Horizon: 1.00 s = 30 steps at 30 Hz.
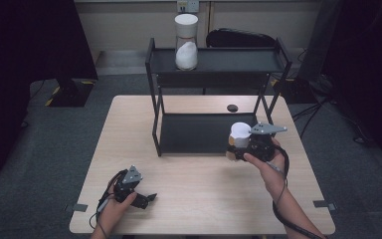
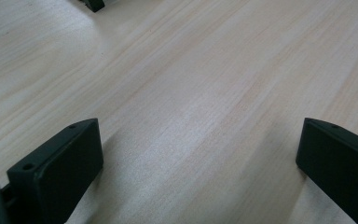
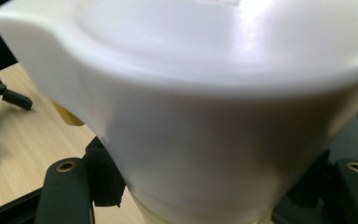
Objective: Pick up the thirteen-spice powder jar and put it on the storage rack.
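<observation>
Right gripper view shows the right tongs (image 1: 242, 144) clamped on a white-lidded jar (image 3: 205, 107), held above the worktop (image 1: 204, 199) before the black rack (image 1: 214, 59). Keep it upright and the grip firm; the left tongs (image 1: 146, 199) rest apart on the worktop. On the top shelf stands a similar jar (image 1: 186, 42), so I would place this one beside it without touching.

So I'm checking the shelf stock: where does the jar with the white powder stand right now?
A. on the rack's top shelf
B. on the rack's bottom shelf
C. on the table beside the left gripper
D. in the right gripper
A: the high view shows the powder jar upright on the top shelf of the rack, while the right gripper holds a different white-lidded jar lower down.
</observation>
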Each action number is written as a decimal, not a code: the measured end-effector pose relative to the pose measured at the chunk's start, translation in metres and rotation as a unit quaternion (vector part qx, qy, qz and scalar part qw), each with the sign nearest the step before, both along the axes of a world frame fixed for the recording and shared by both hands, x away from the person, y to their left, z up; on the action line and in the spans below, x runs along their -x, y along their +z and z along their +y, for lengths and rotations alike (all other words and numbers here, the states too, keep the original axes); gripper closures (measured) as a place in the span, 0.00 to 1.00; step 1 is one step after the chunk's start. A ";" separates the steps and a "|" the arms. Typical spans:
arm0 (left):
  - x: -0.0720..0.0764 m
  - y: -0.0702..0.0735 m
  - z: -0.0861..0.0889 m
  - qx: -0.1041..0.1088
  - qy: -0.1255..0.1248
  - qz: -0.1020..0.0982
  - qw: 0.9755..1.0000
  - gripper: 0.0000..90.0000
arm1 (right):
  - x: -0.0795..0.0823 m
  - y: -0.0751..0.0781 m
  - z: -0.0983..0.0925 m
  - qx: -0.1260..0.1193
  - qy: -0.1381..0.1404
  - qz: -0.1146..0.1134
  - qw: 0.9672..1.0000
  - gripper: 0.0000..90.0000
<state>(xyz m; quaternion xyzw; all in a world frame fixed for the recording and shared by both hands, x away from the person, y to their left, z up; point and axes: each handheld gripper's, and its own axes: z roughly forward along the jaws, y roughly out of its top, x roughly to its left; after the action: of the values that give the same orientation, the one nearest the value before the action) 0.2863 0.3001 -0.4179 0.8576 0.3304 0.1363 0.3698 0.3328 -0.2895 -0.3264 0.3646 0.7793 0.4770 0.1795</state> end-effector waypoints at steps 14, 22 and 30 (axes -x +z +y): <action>0.000 0.000 0.000 0.000 0.000 0.000 1.000 0.00 | -0.018 0.058 -0.004 0.006 -0.010 -0.012 1.000 0.33; 0.000 0.000 0.000 0.000 0.000 0.000 1.000 0.00 | -0.024 0.093 -0.005 0.020 -0.015 -0.019 1.000 0.33; 0.000 0.000 0.000 0.001 0.000 -0.001 1.000 0.00 | -0.029 0.124 -0.004 0.019 -0.014 -0.029 0.999 0.33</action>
<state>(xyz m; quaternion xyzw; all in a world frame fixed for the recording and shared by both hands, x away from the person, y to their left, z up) 0.2862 0.3001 -0.4181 0.8572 0.3303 0.1371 0.3706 0.3621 -0.2939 -0.2023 0.3586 0.7773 0.4699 0.2154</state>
